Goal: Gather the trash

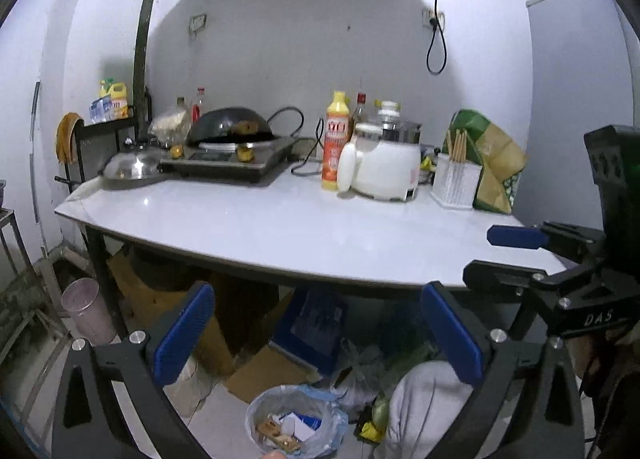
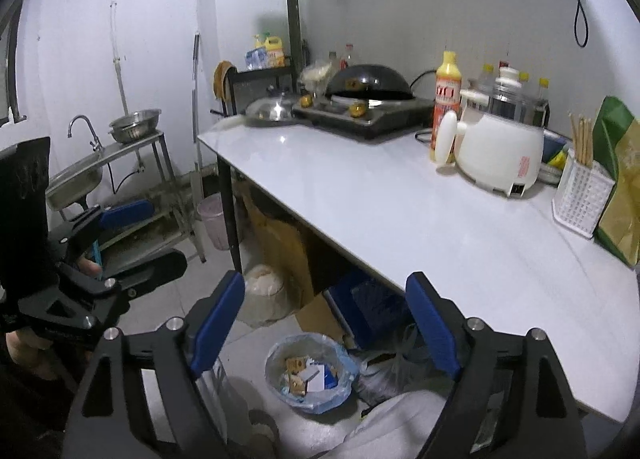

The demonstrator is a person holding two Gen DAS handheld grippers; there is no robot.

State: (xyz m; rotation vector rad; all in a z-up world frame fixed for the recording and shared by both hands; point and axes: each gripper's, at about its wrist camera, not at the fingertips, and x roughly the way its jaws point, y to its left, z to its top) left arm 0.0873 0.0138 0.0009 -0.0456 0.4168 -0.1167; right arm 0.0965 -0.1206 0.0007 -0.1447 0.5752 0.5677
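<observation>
Below the table's front edge, on the pale tiled floor, stands a small round trash bin (image 1: pixel 294 421) lined with a crinkled translucent blue bag; cardboard scraps and white and blue paper lie inside it. Soft plastic bags (image 2: pixel 394 369) and a white cloth bundle (image 1: pixel 424 407) crowd its right side, while bare floor opens to its left. The left gripper (image 1: pixel 320 333) hangs above the bin with its ribbed blue pads wide apart and nothing between them. The right gripper (image 2: pixel 326 325) hovers over the same spot, its jaws likewise spread and empty.

The table (image 2: pixel 400 199) has a smooth, glossy white top with a thin dark rim on black metal legs, and its whole front half is bare. Along the back stand a rounded white rice cooker (image 1: pixel 386 169), a tall yellow-capped bottle (image 1: pixel 335 141), a latticed white chopstick holder (image 1: pixel 456 181), a green and gold bag (image 1: pixel 486 161) and a flat black induction hob carrying a dark domed wok (image 1: pixel 230 127). At far left a steel sink (image 2: pixel 74 181) sits on a thin frame.
</observation>
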